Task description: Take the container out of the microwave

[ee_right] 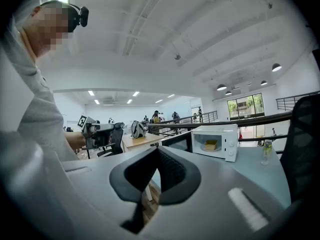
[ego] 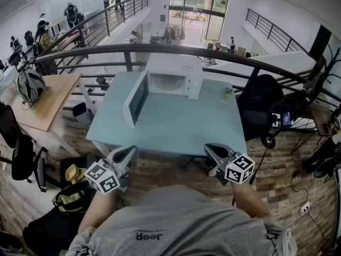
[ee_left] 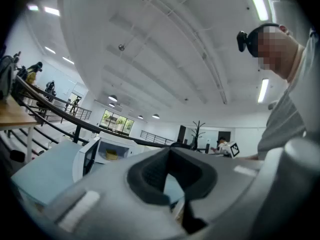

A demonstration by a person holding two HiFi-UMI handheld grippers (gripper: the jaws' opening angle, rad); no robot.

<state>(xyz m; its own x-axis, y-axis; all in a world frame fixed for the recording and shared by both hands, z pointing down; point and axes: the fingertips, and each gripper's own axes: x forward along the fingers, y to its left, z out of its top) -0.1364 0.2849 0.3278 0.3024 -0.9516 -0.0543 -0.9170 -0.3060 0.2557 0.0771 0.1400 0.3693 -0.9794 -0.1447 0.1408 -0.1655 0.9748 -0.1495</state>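
— While held just off the near edge of the table (ego: 176, 129), gripping anything?
— Nothing. Left gripper (ego: 129, 152) pressed fully together, empty. Right gripper (ego: 212, 150) likewise closed, pads meeting on no object. Both hover apart from the tabletop, well short of the microwave (ego: 193, 78).
— And the container (ego: 169, 82)?
— Sits inside the microwave, on the cavity floor, at the far middle of the table. Small and yellowish; finer detail too small to tell.
— Anything standing in the way?
— Door (ego: 136, 98) swung wide to the left, jutting toward the near side, left of the cavity mouth. Mouth faces near, toward both grippers.
— Other things around?
— Small bottle (ego: 228, 93) right of the microwave, apart from it. Dark railing (ego: 213, 55) curving just behind the far edge. Black chair (ego: 261, 103) close against the right side of the table. Wooden desk (ego: 45, 103) off to the left, with a bag (ego: 29, 84) on it.
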